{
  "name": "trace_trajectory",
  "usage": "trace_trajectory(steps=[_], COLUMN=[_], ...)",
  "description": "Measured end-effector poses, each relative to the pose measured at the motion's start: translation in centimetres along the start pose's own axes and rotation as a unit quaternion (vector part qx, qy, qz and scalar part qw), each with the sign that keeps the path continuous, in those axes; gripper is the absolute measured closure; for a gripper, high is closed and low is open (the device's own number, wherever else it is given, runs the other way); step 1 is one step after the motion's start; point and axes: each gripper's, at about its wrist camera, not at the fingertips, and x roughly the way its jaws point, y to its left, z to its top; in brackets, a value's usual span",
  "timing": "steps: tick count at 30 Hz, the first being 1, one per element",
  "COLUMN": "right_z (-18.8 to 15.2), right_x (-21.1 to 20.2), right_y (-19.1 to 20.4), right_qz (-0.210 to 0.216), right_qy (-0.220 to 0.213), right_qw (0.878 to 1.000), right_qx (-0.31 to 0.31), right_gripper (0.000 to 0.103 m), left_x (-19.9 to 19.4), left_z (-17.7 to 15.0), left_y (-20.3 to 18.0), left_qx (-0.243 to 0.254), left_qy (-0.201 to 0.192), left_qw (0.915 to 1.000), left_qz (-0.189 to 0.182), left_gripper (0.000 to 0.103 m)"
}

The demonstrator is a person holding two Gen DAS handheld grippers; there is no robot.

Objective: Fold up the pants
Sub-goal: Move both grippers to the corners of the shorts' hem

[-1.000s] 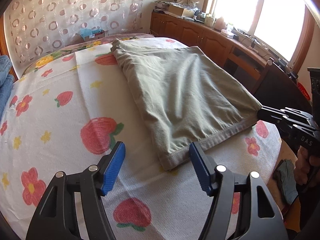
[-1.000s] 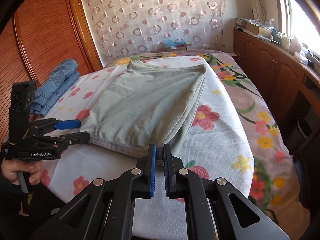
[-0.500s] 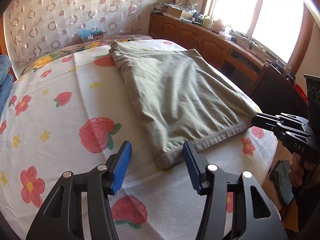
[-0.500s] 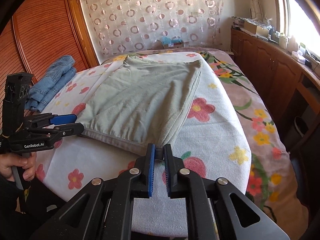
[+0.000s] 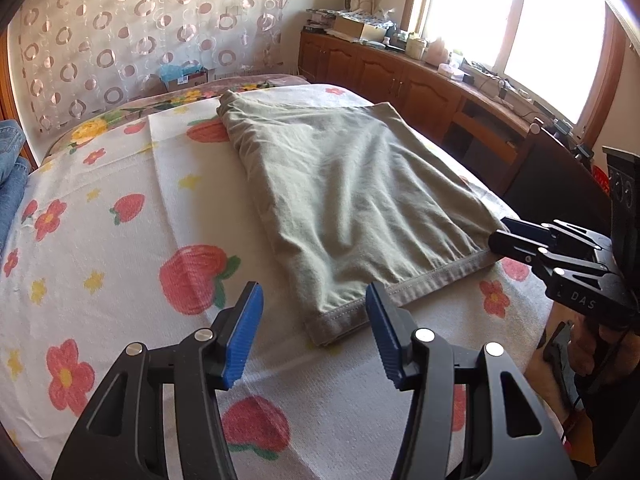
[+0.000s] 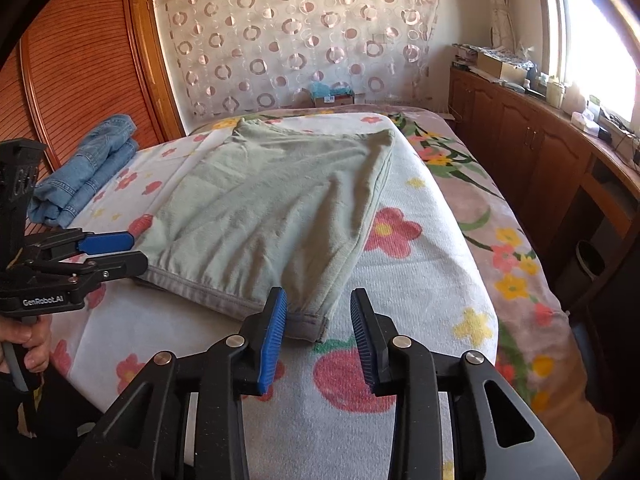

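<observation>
Pants (image 5: pixel 352 200) lie flat on the bed (image 5: pixel 100 264), already folded lengthwise into one long panel. Long axis runs from the bed's near edge toward the far edge by the curtain (image 6: pixel 304 40); the hemmed end is nearest both tongs, the far end bunches slightly near the far edge.

Left tongs (image 5: pixel 314 332): about half open, holding nothing. The near-left hem corner sits just ahead of the gap, closer to the right-side pad; pads don't press it.

Right tongs (image 6: pixel 318 334): jaws opening, nothing gripped. The near-right hem corner lies between and just ahead of the pads, closer to the left pad, cloth resting on the bed. In the left wrist view the tips sit right at that corner.

Key relation: each tongs is at its own hem corner, so neither is clearly nearer; pants extend straight away from both. My read: the next fold goes across the long axis, hem carried toward the far end, so both corners need regripping and lifting together. If only one corner goes up, the panel would skew.

Count:
- pants: 1
- tongs: 2
- jeans (image 6: pixel 84 172): 1 folded stack, at the bed's left edge, well apart from the pants
- strawberry towel (image 6: pixel 400 280) under the pants: 1
</observation>
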Motion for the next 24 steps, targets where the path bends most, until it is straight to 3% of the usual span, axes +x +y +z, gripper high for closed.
trace_trajectory(steps=[9, 19, 24], right_z=[-0.04, -0.25, -0.13], right_x=[0.45, 0.51, 0.63], right_y=[0.32, 0.08, -0.31], right_qz=[-0.012, 0.01, 0.031], right_qy=[-0.001, 0.012, 0.018], right_qw=[1.0, 1.0, 0.999], right_qx=[-0.016, -0.015, 0.001], right_gripper=[0.069, 0.069, 0.077], left_x=[0.55, 0.51, 0.42], left_z=[-0.33, -0.45, -0.56], left_y=[0.09, 0.16, 0.18], left_qx=[-0.003, -0.004, -0.005], left_qy=[0.01, 0.011, 0.01], left_qw=[0.9999, 0.9999, 0.9998], left_qz=[0.002, 0.0, -0.016], left_gripper=[0.048, 0.046, 0.057])
